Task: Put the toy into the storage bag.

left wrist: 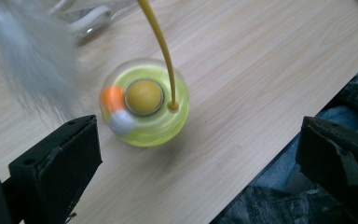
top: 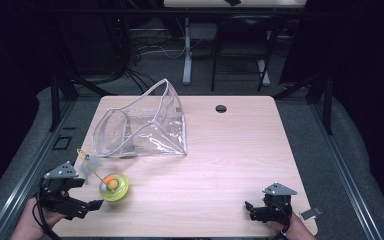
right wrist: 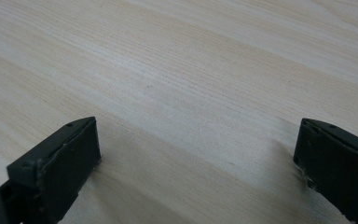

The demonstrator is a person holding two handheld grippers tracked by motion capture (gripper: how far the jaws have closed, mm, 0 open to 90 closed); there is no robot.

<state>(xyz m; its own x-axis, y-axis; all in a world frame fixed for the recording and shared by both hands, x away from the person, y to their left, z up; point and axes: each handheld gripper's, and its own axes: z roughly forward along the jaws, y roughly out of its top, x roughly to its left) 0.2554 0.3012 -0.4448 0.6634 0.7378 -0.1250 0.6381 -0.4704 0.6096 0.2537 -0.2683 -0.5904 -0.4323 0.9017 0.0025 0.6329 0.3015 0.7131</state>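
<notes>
Yellow-green and see-through, the little cat toy (top: 113, 187) sits at the lower left of the high view, close to the near edge of the wooden table (top: 230, 150). It's a squat round tumbler with an orange ball in the middle, and a thin yellow wire (left wrist: 161, 46) curves up out of it to a fluffy white feather (left wrist: 32, 60). The toy looks a bit blurred in the left gripper view, so my guess is it's wobbling.

The left gripper (top: 80, 202) is just beside it, lower left, jaws spread wide with nothing in them. Looks to me like the reach-in step: claw lined up, grab not made yet. Next it needs to slide forward so the round body sits between the jaws, then squeeze, and the slick curved shell could squirt out if caught off-centre. The wire and feather hang right in the approach path, so they could get pinched instead.

The right gripper (top: 260, 210) is parked at the lower right, also wide open and empty, well apart from everything.

The clear plastic pouch (top: 142, 125) stands open up and left of centre, probably where the toy goes. Nothing lies between the two.
</notes>
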